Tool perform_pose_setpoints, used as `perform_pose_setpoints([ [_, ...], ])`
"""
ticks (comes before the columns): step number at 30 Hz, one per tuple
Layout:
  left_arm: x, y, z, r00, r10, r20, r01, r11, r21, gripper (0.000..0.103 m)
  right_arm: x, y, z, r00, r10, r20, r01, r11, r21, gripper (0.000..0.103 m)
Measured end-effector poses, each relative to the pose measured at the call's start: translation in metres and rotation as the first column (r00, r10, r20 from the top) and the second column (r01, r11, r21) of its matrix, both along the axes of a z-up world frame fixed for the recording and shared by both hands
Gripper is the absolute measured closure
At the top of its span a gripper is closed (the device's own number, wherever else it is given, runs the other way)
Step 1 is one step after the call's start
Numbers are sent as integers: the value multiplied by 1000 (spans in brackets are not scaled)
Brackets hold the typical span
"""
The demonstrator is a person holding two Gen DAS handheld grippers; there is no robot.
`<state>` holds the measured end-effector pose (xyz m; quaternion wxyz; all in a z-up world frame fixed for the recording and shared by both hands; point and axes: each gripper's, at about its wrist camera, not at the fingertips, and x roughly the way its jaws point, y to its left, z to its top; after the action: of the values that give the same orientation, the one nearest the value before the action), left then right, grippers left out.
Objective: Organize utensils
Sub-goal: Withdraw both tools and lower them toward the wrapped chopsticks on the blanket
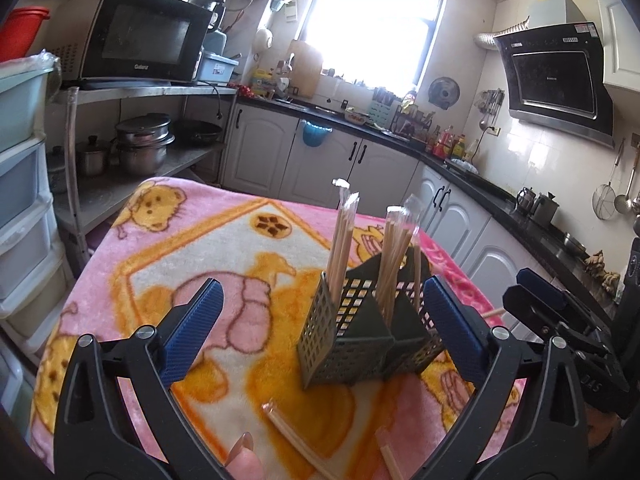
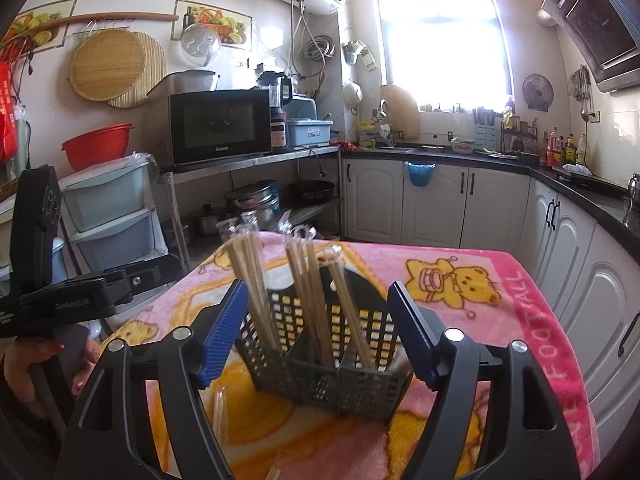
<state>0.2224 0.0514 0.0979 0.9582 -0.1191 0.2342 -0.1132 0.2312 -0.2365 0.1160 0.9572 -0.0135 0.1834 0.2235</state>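
Fig. legend: both grippers seen from their own wrist cams. We see the left gripper spread wide, nothing pressed by its blue pads; it sits low over the desk, w/ the holder just inside its right pad. We see the right gripper also released, jaws parted around the near side of the holder w/o touching it, as far as we can tell.

The perforated dark holder stands upright on the pink cartoon blanket covering the desk. Its dividers make separate compartments, so wrapped chopsticks stand sorted in bundles, tips leaning outward against the walls. We judge that upright storage is the aim of the task.

Loose wrapped chopsticks lie flat on the blanket, nearest the left gripper; prob. the next ones to pick up. We judge the task partly done.
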Motion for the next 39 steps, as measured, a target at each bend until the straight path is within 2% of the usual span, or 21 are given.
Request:
perform_pose_setpoints([
  [21,-10,1,-43,993,10,-116,-6,999,33,11,-24,10,-46,987,62,-147,-72,995,-63,30],
  [39,-9,3,-85,974,15,-227,-6,999,42,11,-31,22,-88,948,106,-300,-141,985,-97,30],
])
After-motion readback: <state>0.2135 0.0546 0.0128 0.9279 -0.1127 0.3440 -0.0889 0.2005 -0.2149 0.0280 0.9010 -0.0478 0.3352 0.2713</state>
